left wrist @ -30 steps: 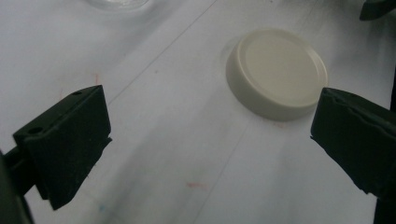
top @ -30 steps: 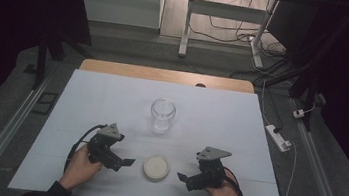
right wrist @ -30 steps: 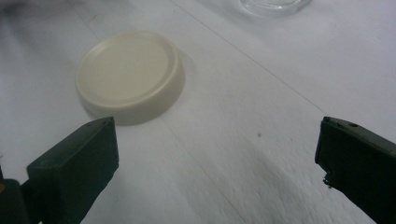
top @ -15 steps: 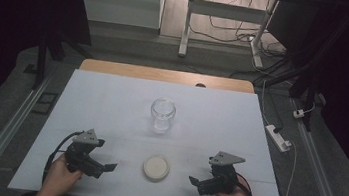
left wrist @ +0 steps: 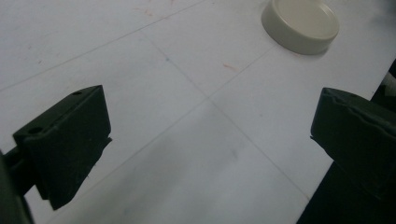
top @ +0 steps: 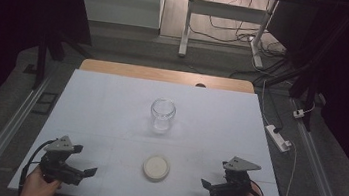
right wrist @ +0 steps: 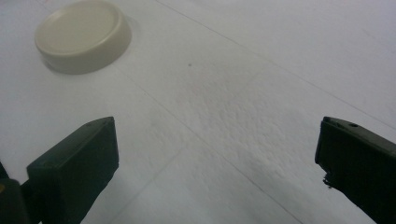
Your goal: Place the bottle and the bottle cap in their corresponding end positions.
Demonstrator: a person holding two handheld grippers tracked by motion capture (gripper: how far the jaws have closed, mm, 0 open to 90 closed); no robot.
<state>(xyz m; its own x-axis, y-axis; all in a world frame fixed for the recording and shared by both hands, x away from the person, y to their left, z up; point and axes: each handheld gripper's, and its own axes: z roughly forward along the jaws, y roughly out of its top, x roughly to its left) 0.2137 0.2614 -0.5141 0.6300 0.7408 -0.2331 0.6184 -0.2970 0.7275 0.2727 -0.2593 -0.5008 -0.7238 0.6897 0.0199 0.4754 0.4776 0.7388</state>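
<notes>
I see the glass jar's base poorly; cream lid lies flat before it, left gripper and right gripper both agape, empty.

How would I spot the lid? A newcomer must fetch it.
Start at the white table and look to its near edge, between the left gripper and the right gripper. There lies the round, flat, cream plastic lid. Unlike the clear glass jar standing behind it, it is opaque and low.

Dim, grainy pictures; bright white table amid dark surroundings.
</notes>
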